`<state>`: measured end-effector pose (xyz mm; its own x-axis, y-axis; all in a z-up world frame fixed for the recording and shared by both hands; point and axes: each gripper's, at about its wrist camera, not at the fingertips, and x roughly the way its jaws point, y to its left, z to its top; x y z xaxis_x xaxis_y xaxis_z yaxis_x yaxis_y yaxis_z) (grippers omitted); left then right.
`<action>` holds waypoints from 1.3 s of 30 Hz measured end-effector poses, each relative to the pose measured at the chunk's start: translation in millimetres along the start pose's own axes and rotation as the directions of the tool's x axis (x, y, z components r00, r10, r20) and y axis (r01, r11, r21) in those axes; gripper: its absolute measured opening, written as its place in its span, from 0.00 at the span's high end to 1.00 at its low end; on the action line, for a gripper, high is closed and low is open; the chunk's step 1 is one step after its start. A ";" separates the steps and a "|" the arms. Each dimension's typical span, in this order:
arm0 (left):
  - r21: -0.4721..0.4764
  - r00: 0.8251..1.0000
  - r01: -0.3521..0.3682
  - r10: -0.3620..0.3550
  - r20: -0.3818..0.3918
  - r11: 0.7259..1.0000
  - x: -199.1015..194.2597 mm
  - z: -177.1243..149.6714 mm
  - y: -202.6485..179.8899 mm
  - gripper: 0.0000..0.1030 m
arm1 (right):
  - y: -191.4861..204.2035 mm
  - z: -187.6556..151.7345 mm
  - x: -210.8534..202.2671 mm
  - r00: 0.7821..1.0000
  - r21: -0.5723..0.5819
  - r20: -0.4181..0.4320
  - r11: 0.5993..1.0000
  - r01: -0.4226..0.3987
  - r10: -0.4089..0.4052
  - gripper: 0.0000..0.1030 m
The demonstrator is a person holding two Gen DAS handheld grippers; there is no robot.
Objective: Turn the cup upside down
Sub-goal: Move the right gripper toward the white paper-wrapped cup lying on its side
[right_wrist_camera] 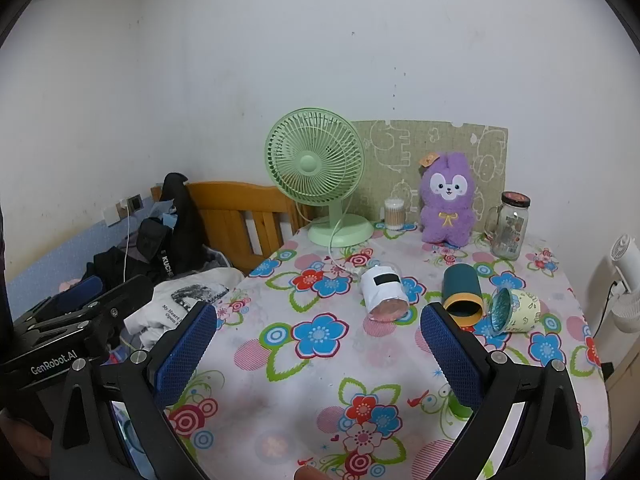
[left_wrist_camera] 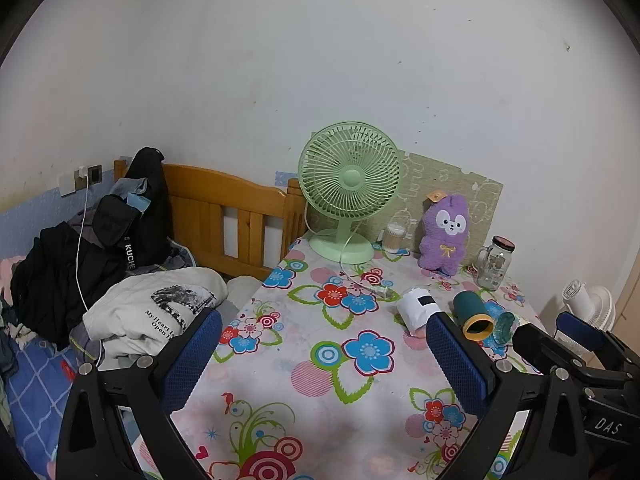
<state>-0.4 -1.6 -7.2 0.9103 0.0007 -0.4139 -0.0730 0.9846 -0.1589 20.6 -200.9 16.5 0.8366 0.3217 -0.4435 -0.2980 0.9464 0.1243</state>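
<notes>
While the left gripper [left_wrist_camera: 324,350] hovers over the near part of the flowered surface [left_wrist_camera: 320,364] with its blue-padded jaws spread wide and nothing between them, three cups lie on their sides further right: a white cup [left_wrist_camera: 416,307] with a dark rectangular label, a teal cup [left_wrist_camera: 474,314] with a yellow rim whose mouth faces the camera, and a pale patterned cup [left_wrist_camera: 507,326] half hidden behind the right gripper [left_wrist_camera: 580,338], whose body bears the letters "DAS"; its jaws cannot be judged from this side. At the back stand a green fan [left_wrist_camera: 349,184], a cotton-swab jar [left_wrist_camera: 393,236], a purple plush toy [left_wrist_camera: 446,234] and a glass mug jar [left_wrist_camera: 494,262]. On the bed [left_wrist_camera: 36,384] to the left, a black strap reads "KUCHE" and a white shirt [left_wrist_camera: 160,316] shows "My Heart I" and "Open I". From the right wrist view, the right gripper [right_wrist_camera: 318,330] also has its jaws spread wide and holds nothing, low over the surface [right_wrist_camera: 312,376]. Just past its right finger lies the teal cup [right_wrist_camera: 462,294], with the white cup [right_wrist_camera: 385,292] to its left, apart from it, and the pale patterned cup [right_wrist_camera: 516,312] to its right, a clear teal-tinted lid at its mouth. The left gripper [right_wrist_camera: 80,312] shows at the left edge, printed "GenRobot.AI". The fan [right_wrist_camera: 316,174], plush toy [right_wrist_camera: 448,204] and mug jar [right_wrist_camera: 508,226] line the back.
</notes>
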 end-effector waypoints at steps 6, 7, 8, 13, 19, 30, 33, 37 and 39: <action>-0.004 1.000 0.000 0.000 -0.006 1.000 1.4 0.0 0.5 0.00 | -0.2 -1.6 1.7 1.000 0.001 -0.004 1.000 0.002 -0.002 0.00; -0.005 1.000 0.000 0.000 -0.009 1.000 2.2 -0.2 1.0 0.00 | -0.5 -2.1 2.6 1.000 0.002 -0.007 1.000 0.001 -0.001 0.00; -0.005 1.000 0.000 0.000 -0.012 1.000 3.0 -0.4 1.5 0.00 | -1.0 -2.8 3.2 1.000 0.003 -0.010 1.000 0.002 -0.002 0.00; -0.007 1.000 0.000 0.000 -0.027 1.000 8.7 -1.3 2.7 0.00 | -2.2 -2.1 12.8 0.999 0.003 -0.032 1.000 0.008 -0.008 0.00; -0.014 0.998 -0.004 0.003 -0.058 1.000 22.2 -5.4 6.7 0.00 | -12.7 -3.9 41.7 0.995 0.012 -0.092 0.999 0.034 -0.032 0.00; 0.011 0.979 -0.018 0.019 -0.202 1.000 86.3 -24.3 11.3 0.00 | -44.8 -6.7 115.7 0.974 0.036 -0.217 0.997 0.075 -0.065 0.00; 0.039 0.970 -0.007 0.016 -0.241 0.999 108.6 -26.4 7.3 0.00 | -49.2 -8.1 145.2 0.956 -0.001 -0.276 0.995 0.102 -0.098 0.00; 0.073 0.956 0.019 0.004 -0.293 0.997 133.7 -27.7 1.2 0.00 | -54.0 -8.7 174.4 0.940 0.000 -0.328 0.995 0.096 -0.090 0.01; 0.084 0.951 0.022 0.005 -0.309 0.996 143.8 -27.7 -1.6 0.00 | -56.1 -7.0 191.5 0.928 -0.008 -0.357 0.994 0.109 -0.105 0.01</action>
<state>119.3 -7.9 -91.3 0.7397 -0.0481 -0.6712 -0.0186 0.9956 -0.0920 194.2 -192.6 -81.6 0.6432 0.1895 -0.7419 -0.2087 0.9756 0.0682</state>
